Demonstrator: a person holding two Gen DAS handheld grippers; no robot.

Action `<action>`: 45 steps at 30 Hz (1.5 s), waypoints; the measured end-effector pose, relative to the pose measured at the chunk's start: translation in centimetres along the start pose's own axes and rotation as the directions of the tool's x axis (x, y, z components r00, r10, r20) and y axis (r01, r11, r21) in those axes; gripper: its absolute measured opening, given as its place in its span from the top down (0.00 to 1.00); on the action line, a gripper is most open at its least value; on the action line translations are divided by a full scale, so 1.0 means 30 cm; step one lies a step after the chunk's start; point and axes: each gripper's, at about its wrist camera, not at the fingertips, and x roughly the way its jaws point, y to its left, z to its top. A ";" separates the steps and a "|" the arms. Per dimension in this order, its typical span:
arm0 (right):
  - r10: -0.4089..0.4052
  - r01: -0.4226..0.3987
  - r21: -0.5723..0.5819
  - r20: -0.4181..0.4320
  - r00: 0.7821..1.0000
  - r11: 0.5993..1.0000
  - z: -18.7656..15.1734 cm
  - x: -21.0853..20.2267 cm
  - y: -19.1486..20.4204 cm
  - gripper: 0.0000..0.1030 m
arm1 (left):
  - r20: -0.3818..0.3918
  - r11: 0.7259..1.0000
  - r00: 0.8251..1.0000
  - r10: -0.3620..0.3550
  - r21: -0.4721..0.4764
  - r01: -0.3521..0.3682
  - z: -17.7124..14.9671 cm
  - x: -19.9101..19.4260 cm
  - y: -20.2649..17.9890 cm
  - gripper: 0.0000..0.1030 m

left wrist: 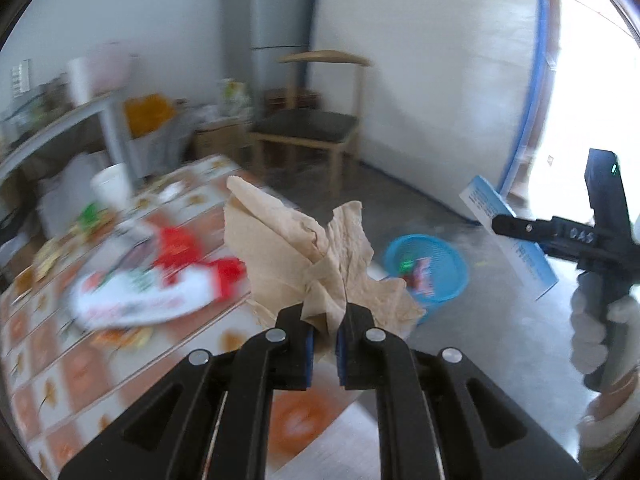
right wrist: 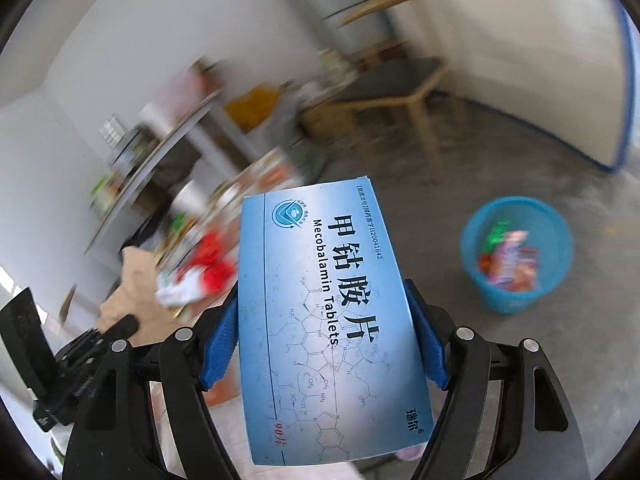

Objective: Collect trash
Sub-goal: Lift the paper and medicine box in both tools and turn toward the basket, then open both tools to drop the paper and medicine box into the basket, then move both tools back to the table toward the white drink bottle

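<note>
Carrying both loads over: crumpled brown paper (left wrist: 316, 256) is pinched in the nearly closed left gripper (left wrist: 325, 354), a blue tablet box (right wrist: 332, 320) is clamped by the wide-spread right gripper (right wrist: 324, 340). Each should be centred over the blue bin (right wrist: 516, 252) on the floor before being released.

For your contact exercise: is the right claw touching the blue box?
Touching. The right wrist view shows the right claw's blue pads pressed against both side edges of the blue box.
</note>
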 end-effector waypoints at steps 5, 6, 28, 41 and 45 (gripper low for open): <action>-0.094 0.084 0.172 0.050 0.994 0.981 0.023 -0.077 -0.235 0.31 | -0.046 0.989 0.989 -0.143 0.028 0.144 0.146 0.154 -0.126 0.92; -0.103 0.091 0.194 0.050 0.993 0.977 0.020 -0.078 -0.261 0.31 | -0.072 0.983 0.981 -0.179 0.021 0.181 0.177 0.204 -0.158 0.92; -0.024 0.078 0.597 -0.099 0.995 0.798 0.200 0.422 -0.942 0.14 | -0.460 0.945 0.835 -0.301 -0.027 0.326 0.346 1.191 -0.610 0.72; -0.118 0.155 0.667 -0.101 0.988 0.729 -0.001 0.311 -1.058 0.15 | -0.370 0.923 0.846 -0.383 -0.114 0.367 0.366 1.186 -0.611 0.52; -0.156 0.178 0.636 -0.092 0.984 0.751 -0.005 0.255 -1.032 0.15 | -0.299 0.907 0.857 -0.420 -0.108 0.407 0.414 1.049 -0.585 0.52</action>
